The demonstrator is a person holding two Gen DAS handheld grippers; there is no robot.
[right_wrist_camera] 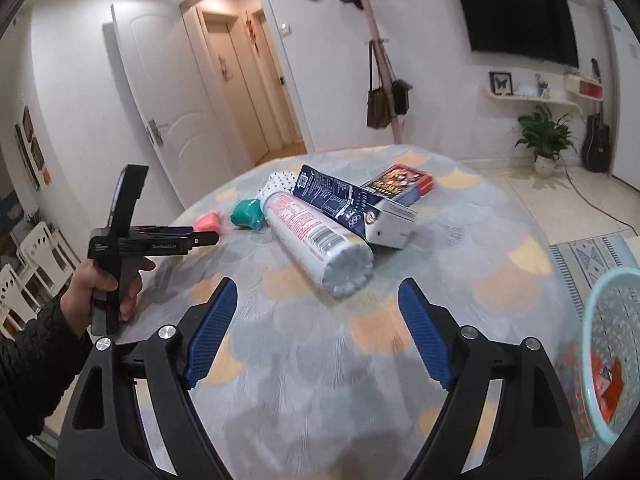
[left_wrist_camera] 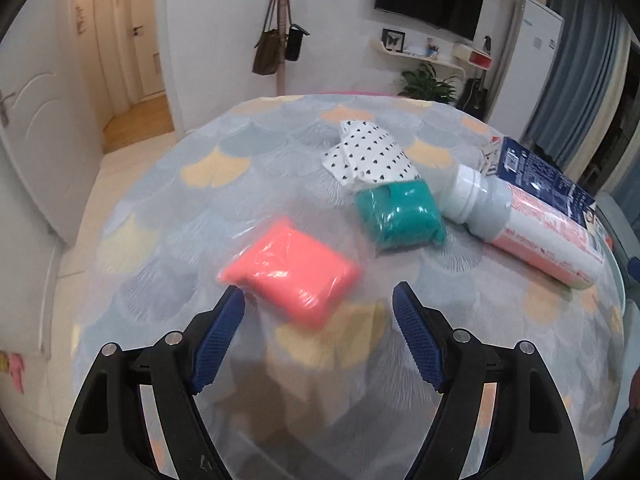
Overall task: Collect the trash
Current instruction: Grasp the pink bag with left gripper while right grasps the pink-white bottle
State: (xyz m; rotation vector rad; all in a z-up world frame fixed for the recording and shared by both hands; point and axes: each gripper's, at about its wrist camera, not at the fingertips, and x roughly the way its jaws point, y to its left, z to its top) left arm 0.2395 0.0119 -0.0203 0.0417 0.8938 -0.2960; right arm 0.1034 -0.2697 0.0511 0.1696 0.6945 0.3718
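With the left gripper [left_wrist_camera: 318, 300] spread wide, we should straddle the pink packet [left_wrist_camera: 290, 270] at frame centre, then close gently.

The left tool [left_wrist_camera: 318, 300] stood with jaws spread wide at the frame's bottom, as did the right tool [right_wrist_camera: 316, 294], while the left hand [right_wrist_camera: 102, 292] gripped its handle at middle left.

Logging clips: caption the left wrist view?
Open left gripper nears pink packet on table beside teal packet and bottle.
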